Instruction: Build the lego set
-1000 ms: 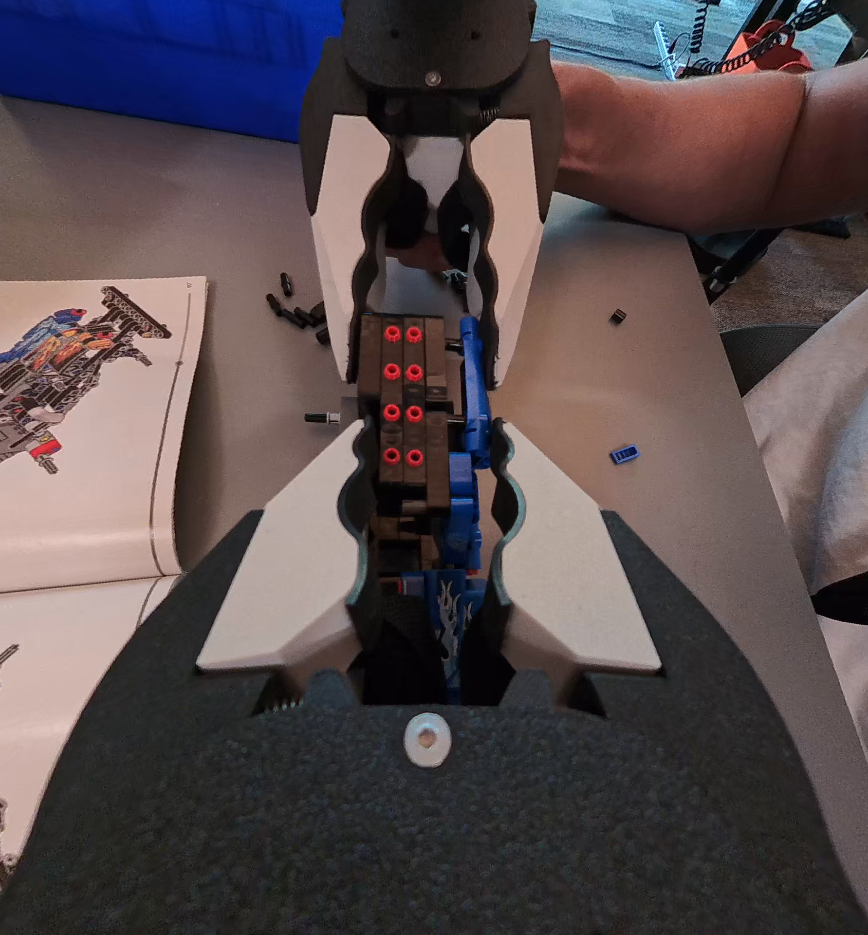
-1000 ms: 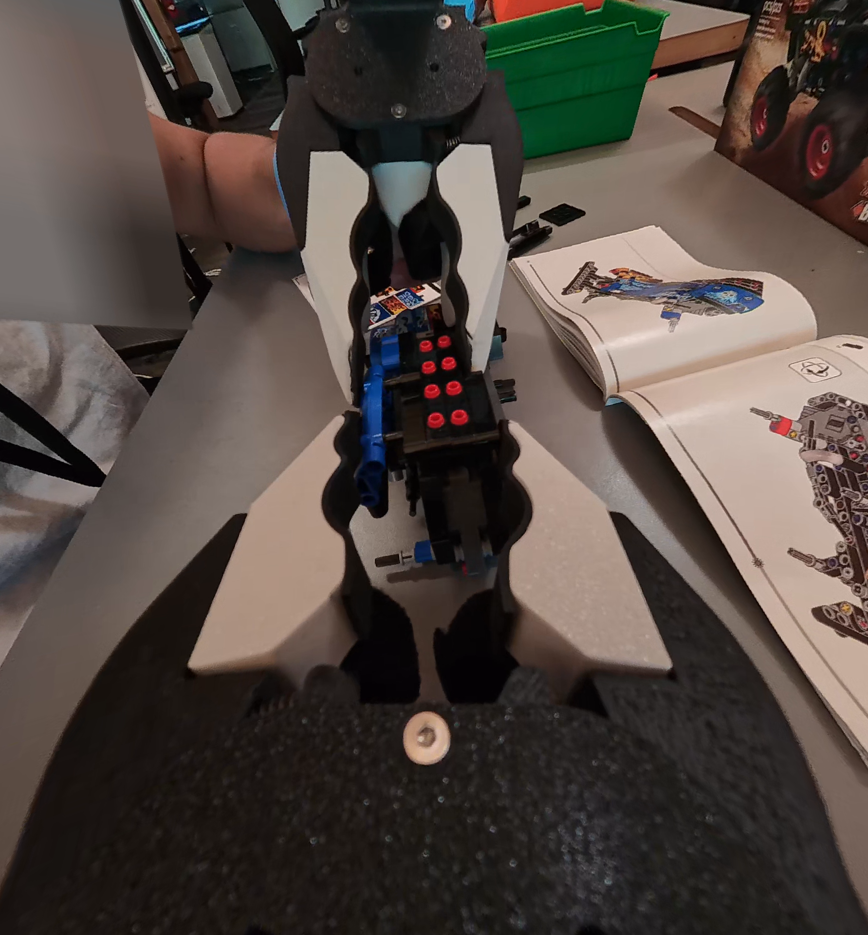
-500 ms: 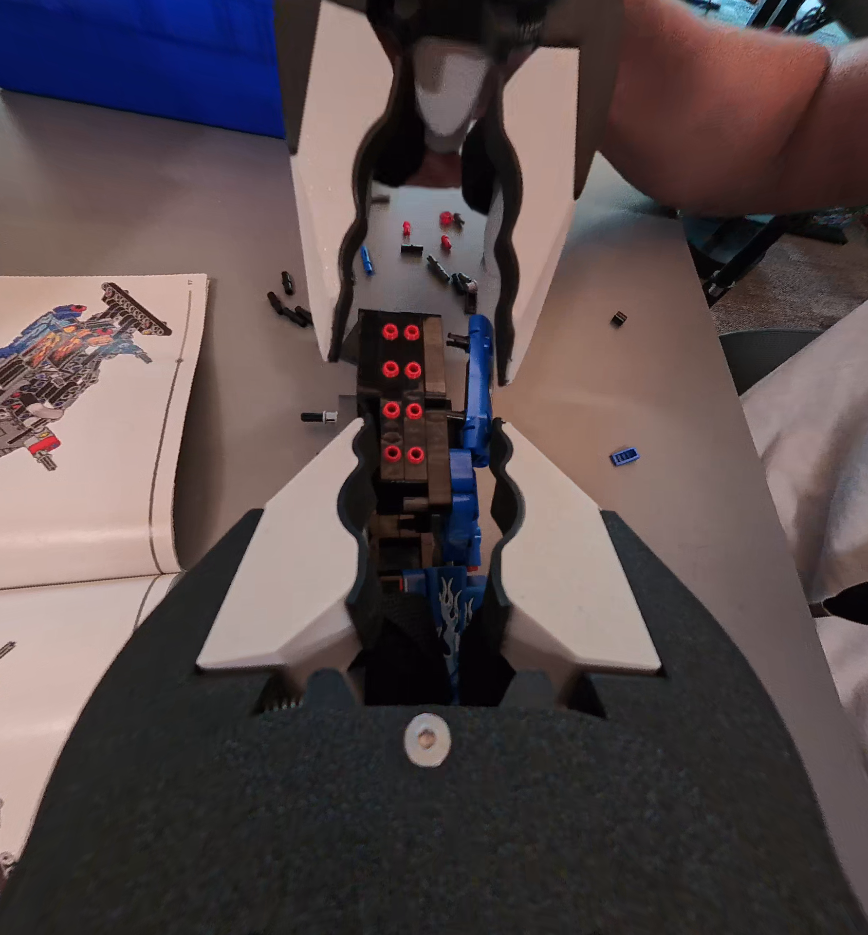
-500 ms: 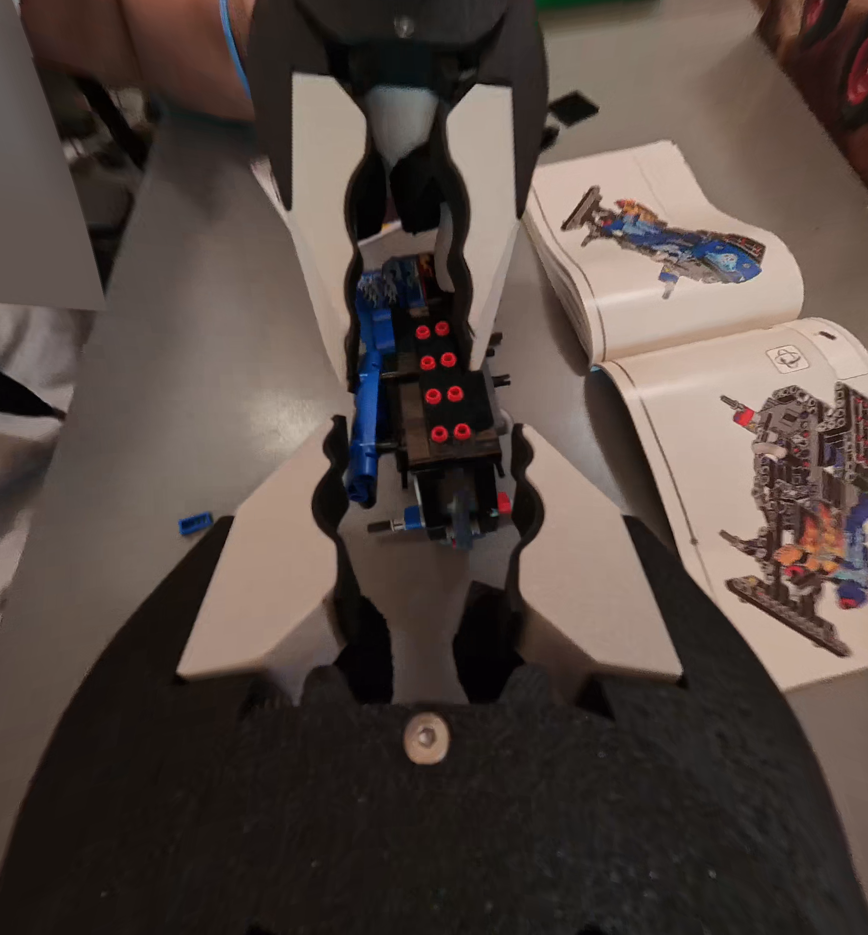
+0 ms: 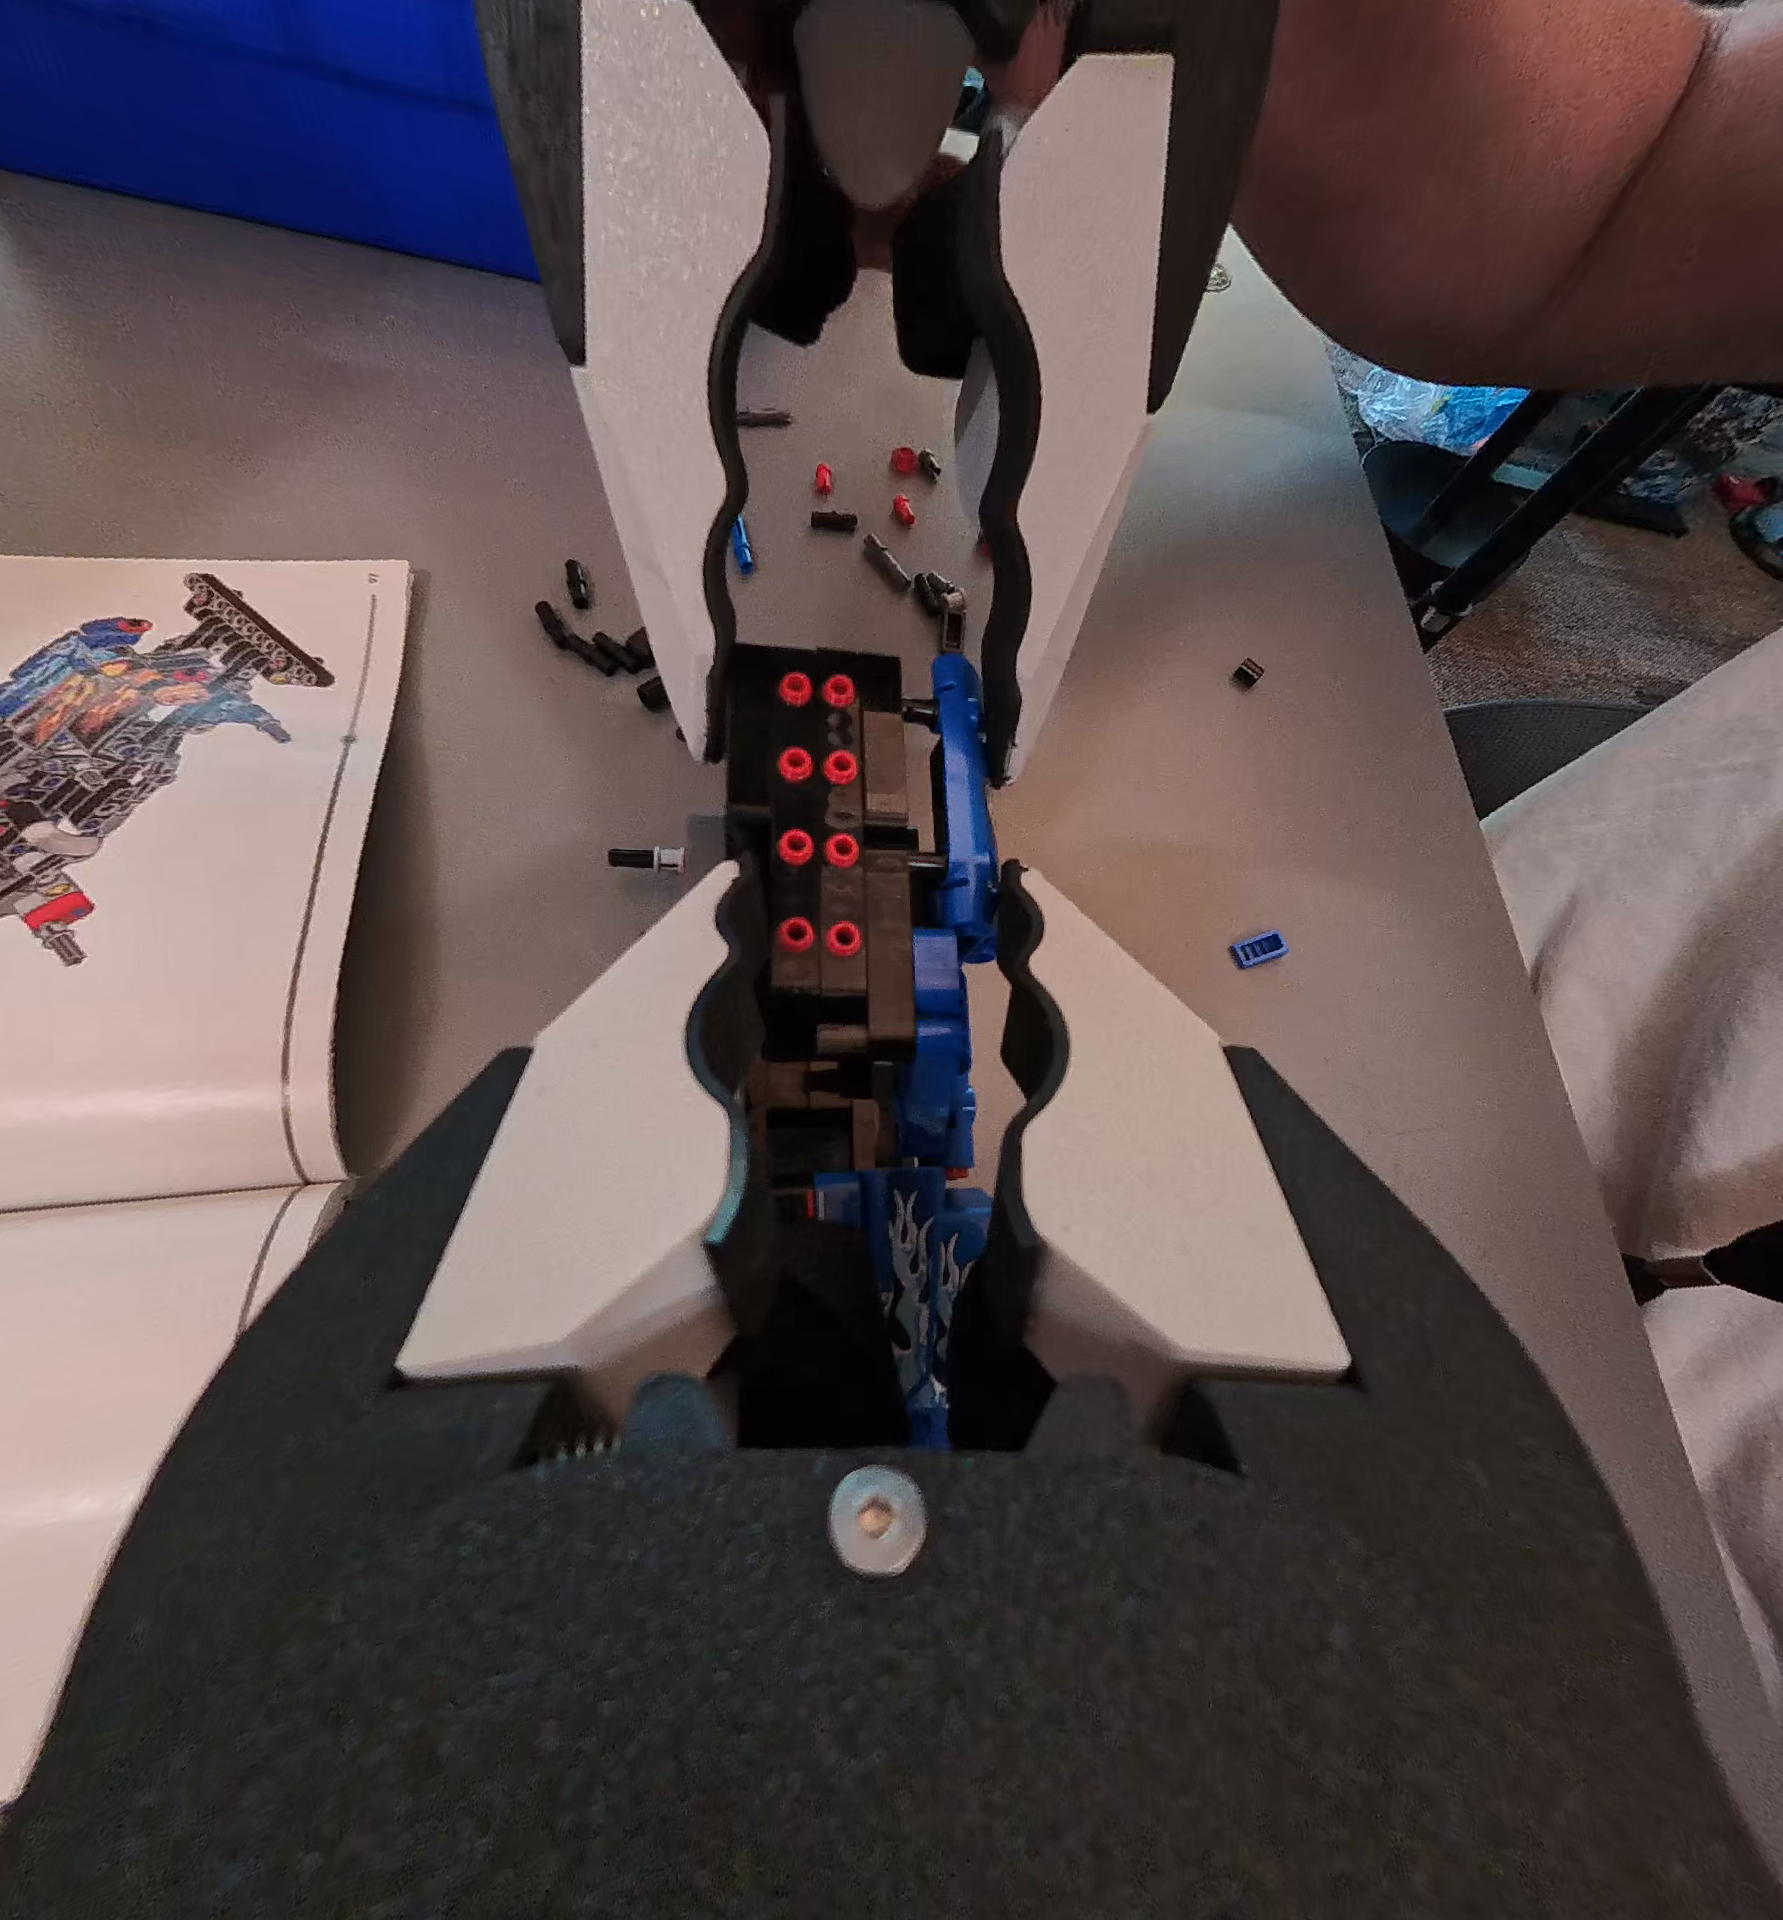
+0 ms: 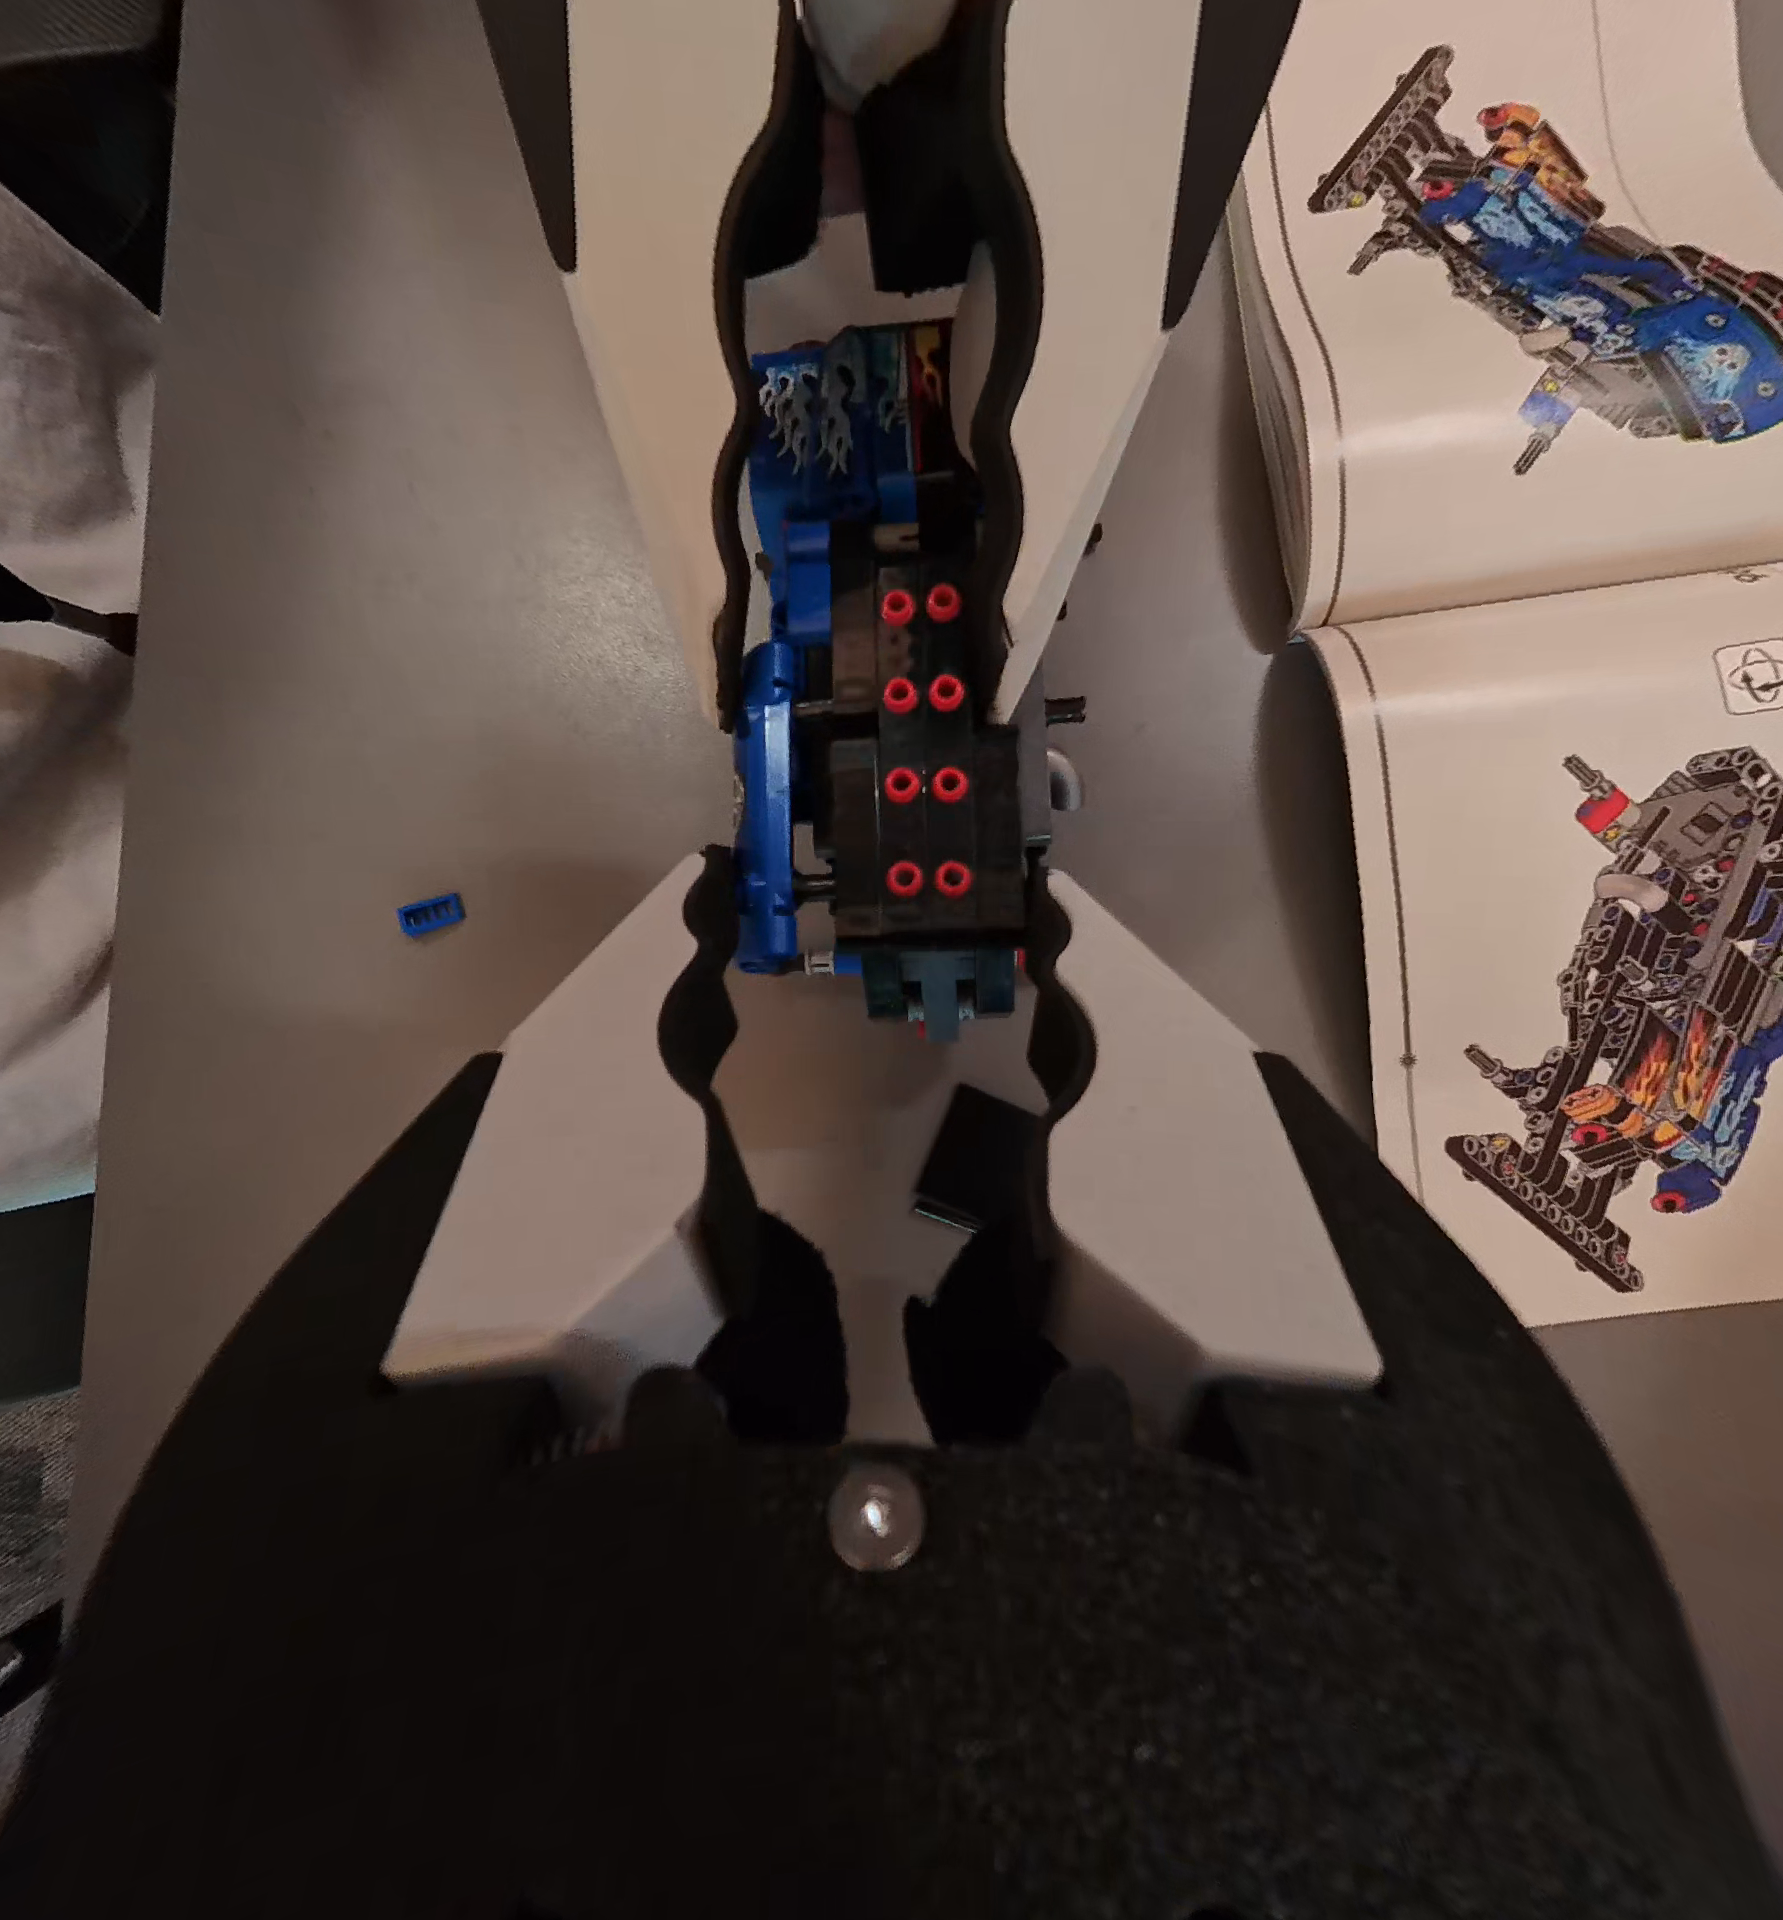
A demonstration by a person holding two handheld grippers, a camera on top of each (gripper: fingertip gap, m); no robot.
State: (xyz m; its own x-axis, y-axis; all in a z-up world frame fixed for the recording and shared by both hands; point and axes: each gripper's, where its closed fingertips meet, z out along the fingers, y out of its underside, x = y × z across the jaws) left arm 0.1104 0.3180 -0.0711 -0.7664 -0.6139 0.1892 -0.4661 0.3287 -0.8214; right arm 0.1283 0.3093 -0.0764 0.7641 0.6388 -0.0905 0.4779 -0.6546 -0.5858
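Observation:
A partly built Lego model (image 5: 840, 831), black with red pins and blue side parts, lies lengthwise between both grippers over the grey table (image 5: 1178, 727). My left gripper (image 5: 871, 883) is shut on its near, flame-printed end. My right gripper (image 5: 856, 758) comes in from the far side, tilted steeply down, with its fingertips pressed on the model's other end. In the right wrist view the model (image 6: 918, 790) sits between my right gripper's fingertips (image 6: 876, 883), and the left gripper (image 6: 866, 665) holds the far part.
An open instruction booklet (image 5: 139, 831) lies left of the model and also shows in the right wrist view (image 6: 1593, 831). Loose pins (image 5: 866, 509), a small blue tile (image 5: 1259, 948), a black flat piece (image 6: 970, 1164), a blue bin (image 5: 191, 104) and a person's arm (image 5: 1489, 187) are nearby. Left and right tips are no more than a few centimetres apart.
My right gripper has risen, tilted down and slid back along the model, so only its tips hold the end. Loose pins behind it now show. My left gripper has not moved.

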